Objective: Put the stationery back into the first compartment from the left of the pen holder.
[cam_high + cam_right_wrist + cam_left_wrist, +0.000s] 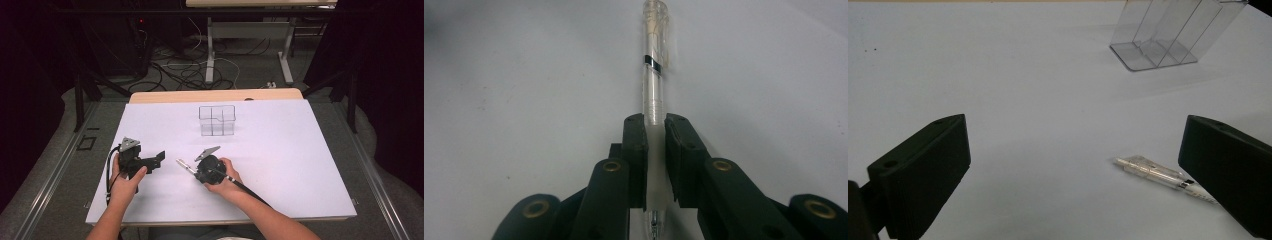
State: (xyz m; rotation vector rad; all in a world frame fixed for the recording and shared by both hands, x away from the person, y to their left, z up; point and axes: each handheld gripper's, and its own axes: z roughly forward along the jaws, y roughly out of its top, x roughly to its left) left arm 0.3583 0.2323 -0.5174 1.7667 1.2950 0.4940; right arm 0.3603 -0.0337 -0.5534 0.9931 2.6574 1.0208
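From above, the right gripper held a clear pen low over the white table, and the left gripper waited beside it. The clear box stood well apart, farther back. The left gripper view showed wide, empty jaws, with the pen near one jaw. In the right gripper view, the jaws pinched the pen tight. Picking up looked done; the trip to the box was probably left.
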